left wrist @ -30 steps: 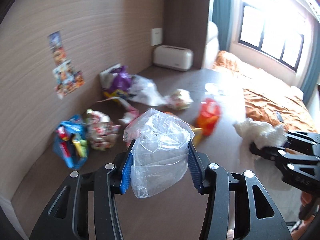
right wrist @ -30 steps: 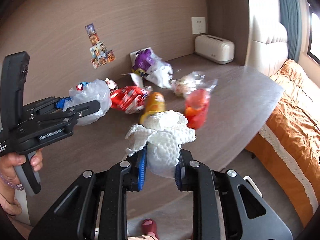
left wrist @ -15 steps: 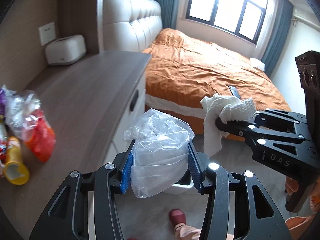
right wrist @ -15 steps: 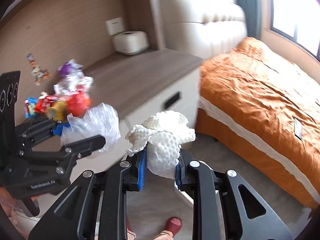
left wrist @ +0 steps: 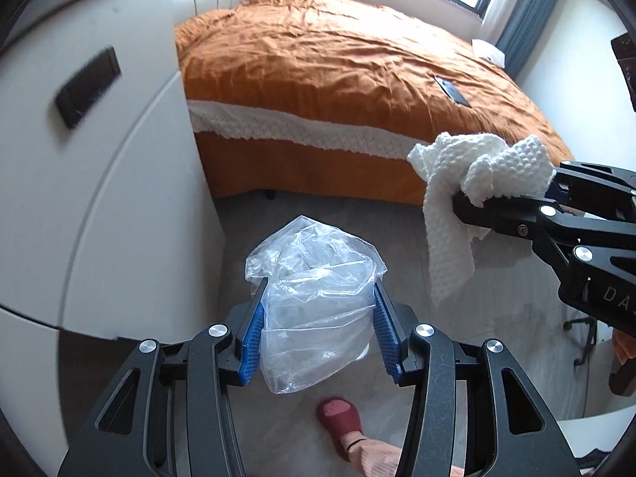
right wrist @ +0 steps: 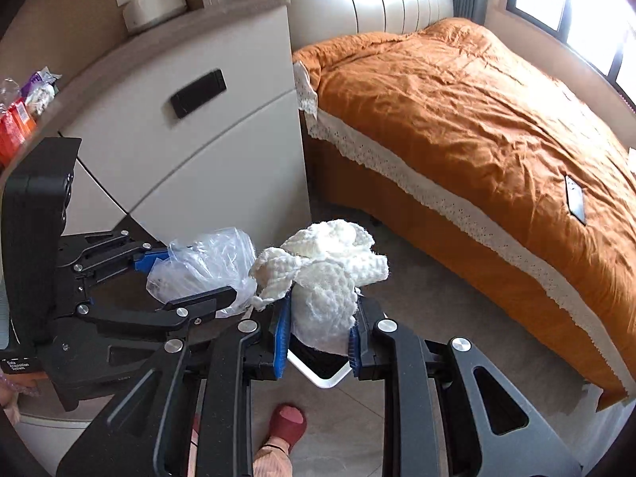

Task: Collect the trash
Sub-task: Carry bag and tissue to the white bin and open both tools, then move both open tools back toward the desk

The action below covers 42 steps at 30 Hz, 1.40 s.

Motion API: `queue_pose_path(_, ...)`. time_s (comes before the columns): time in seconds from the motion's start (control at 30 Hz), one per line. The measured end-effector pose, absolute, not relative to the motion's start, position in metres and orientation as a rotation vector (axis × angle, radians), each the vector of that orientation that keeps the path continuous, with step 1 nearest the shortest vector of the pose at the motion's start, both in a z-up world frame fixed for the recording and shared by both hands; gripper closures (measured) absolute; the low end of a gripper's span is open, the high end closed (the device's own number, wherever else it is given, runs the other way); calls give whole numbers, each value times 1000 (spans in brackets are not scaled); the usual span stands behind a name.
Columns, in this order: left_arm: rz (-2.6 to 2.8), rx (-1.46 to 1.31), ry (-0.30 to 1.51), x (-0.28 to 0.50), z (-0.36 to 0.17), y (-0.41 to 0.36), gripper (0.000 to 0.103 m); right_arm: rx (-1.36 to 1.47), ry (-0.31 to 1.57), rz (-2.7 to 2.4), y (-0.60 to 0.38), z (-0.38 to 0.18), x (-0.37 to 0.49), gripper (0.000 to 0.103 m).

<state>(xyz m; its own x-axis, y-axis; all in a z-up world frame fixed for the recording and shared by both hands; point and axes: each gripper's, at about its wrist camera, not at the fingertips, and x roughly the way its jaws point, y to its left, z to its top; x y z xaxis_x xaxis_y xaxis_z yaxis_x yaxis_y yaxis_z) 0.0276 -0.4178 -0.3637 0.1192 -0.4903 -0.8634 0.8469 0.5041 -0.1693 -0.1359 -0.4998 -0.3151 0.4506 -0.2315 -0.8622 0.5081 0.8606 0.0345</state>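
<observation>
Your left hand-held gripper [left wrist: 318, 318] is pinching a crumpled clear plastic bag [left wrist: 314, 294] between its blue ribbed pads [left wrist: 250, 338]; the bag bulges above the fingertips and sags below them, hanging over the grey floor [left wrist: 326, 214]. Your right hand-held gripper [right wrist: 318, 334] is clamped on a wadded white textured paper towel [right wrist: 322, 278], with a loose tail of the towel drooping beneath the fingers in the left wrist view [left wrist: 449, 246]. The two grippers sit close together, the bag just to the left of the towel, the two appearing to touch in the right wrist view.

Directly under the right gripper you can make out the white rim of a bin with a dark inside [right wrist: 322, 373]; most of it is hidden by the towel and the fingers. In the left wrist view a little white edge shows behind the bag, too covered to identify.

A white cabinet with a black recessed handle [right wrist: 198, 93] stands to your left, and on its tabletop [right wrist: 222, 4] sit a white tissue box [right wrist: 155, 4] and, at the far left edge, colourful snack wrappers [right wrist: 24, 107]. An orange bed cover with a white lace border [right wrist: 457, 119] fills the right side, a dark phone [right wrist: 575, 198] lying on it. A foot in a dark red slipper [right wrist: 287, 421] shows on the floor below the grippers.
</observation>
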Motion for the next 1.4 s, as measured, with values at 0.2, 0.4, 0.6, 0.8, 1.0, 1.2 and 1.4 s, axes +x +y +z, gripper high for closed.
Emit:
queue_pose_path(0.2, -1045, 446, 1117, 33, -439, -436, 55, 338, 1072, -413, -529, -393, -126, 78)
queue_pose_path(0.4, -1045, 437, 1150, 37, -490, -445, 5, 343, 1105, -355, -539, -446, -119, 6)
queue_pose_path(0.6, -999, 470, 1137, 37, -494, -453, 5, 316, 1129, -375, -541, -445, -124, 5)
queue_pose_path(0.8, -958, 440, 1093, 34, -435, -442, 5, 296, 1066, -396, -532, -396, -129, 5)
queue_pose_path(1.0, -900, 389, 1018, 30, -352, -418, 5, 312, 944, -402, -516, -308, -132, 5)
queue_pose_path(1.2, -805, 323, 905, 24, -259, -389, 5, 232, 798, -378, -491, -221, -125, 5)
queue_pose_path(1.4, -681, 247, 793, 16, -181, -348, 5, 188, 683, -271, -461, -158, -105, 5)
